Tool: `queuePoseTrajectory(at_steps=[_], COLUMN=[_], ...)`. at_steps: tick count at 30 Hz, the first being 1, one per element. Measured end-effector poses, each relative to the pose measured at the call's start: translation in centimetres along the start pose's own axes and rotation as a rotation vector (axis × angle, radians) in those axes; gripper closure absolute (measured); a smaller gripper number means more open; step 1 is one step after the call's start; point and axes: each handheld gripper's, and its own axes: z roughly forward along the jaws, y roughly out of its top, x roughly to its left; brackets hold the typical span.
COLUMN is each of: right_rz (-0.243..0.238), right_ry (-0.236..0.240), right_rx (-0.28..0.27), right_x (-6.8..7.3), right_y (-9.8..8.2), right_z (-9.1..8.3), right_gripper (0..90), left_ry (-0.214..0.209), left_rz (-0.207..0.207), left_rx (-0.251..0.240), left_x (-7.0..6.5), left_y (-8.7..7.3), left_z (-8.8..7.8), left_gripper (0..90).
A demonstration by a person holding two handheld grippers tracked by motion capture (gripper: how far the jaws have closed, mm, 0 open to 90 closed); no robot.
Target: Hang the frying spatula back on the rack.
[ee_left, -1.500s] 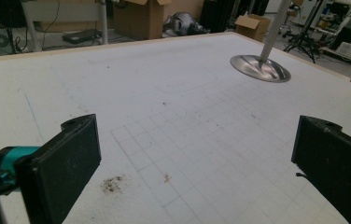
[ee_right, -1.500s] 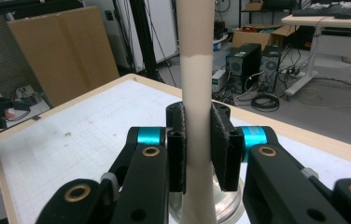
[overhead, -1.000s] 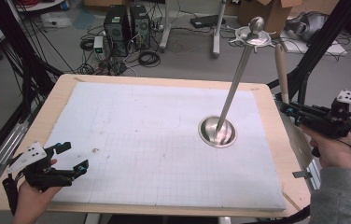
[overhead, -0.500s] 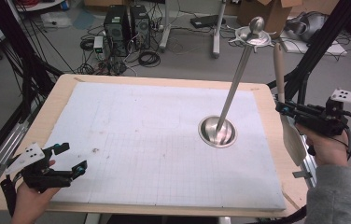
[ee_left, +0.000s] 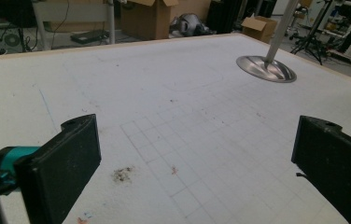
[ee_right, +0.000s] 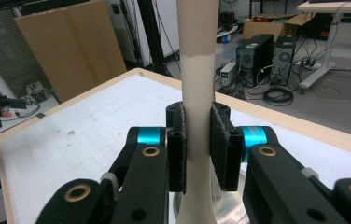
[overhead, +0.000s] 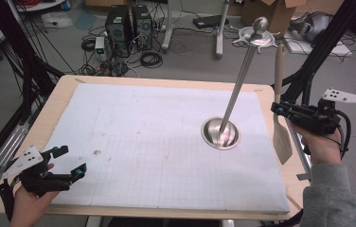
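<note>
Spatula, pale beige with a wooden handle, hangs upright, clamped in right gripper, blade below the jaws; silver metal stand with round base sits just left of it. Left gripper jaws spread wide over white gridded mat, stand ahead. Right gripper view: pads pinch the handle, mat beyond.

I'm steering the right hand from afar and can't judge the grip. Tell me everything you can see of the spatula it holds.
The spatula looks like pale wood or beige plastic: a long rounded handle widening to a flat blade at the bottom. It hangs nearly upright, blade down, over the table's right edge, to the right of the metal stand. The right gripper is shut on its handle, about midway; in the right gripper view the black pads press both sides. Nothing else visibly touches it.
</note>
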Motion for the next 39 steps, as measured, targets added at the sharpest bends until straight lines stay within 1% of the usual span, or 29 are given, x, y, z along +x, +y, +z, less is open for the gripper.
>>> queuePoseTrajectory(at_steps=[7, 9, 10, 13, 15, 19, 23, 26, 35, 39], right_rz=[-0.001, -0.003, -0.002, -0.003, -0.006, -0.012, -0.009, -0.015, -0.008, -0.012], right_ry=[0.007, 0.005, 0.006, 0.007, 0.001, -0.002, -0.005, -0.018, -0.024, -0.040], right_rx=[0.006, 0.007, 0.008, 0.007, 0.003, 0.006, 0.009, 0.007, 0.007, 0.006], right_x=[-0.1, -0.1, -0.1, -0.2, -0.2, -0.2, -0.2, -0.1, 0.1, 0.2], right_y=[-0.1, -0.1, -0.1, -0.2, -0.2, -0.2, -0.2, -0.2, -0.2, -0.2], right_z=[0.7, 0.9, 1.1, 1.4, 1.7, 2.2, 2.7, 3.0, 3.8, 3.8], right_gripper=[78.2, 78.2, 78.2, 78.2, 78.2, 78.2, 78.2, 78.2, 78.2, 78.1], left_ry=[0.001, 0.004, 0.007, 0.035, 0.039, 0.041, 0.049, 0.056, 0.053, 0.052], left_rz=[0.009, 0.004, 0.006, 0.011, 0.009, 0.006, 0.007, 0.002, 0.001, 0.001], left_rx=[-0.006, -0.007, -0.003, -0.010, -0.015, -0.011, -0.009, -0.011, -0.014, -0.014], left_x=[-0.2, -0.2, -0.1, -0.1, 0.0, 0.0, 0.0, 0.1, 0.1, 0.1], left_y=[0.0, -0.1, -0.1, -0.1, -0.2, -0.3, -0.4, -0.4, -0.4, -0.4], left_z=[-0.5, -0.6, -0.7, -0.9, -1.1, -1.3, -1.5, -1.7, -1.7, -1.6], left_gripper=[1.8, 1.8, 1.8, 1.8, 1.8, 1.8, 1.8, 1.8, 1.8, 1.8])
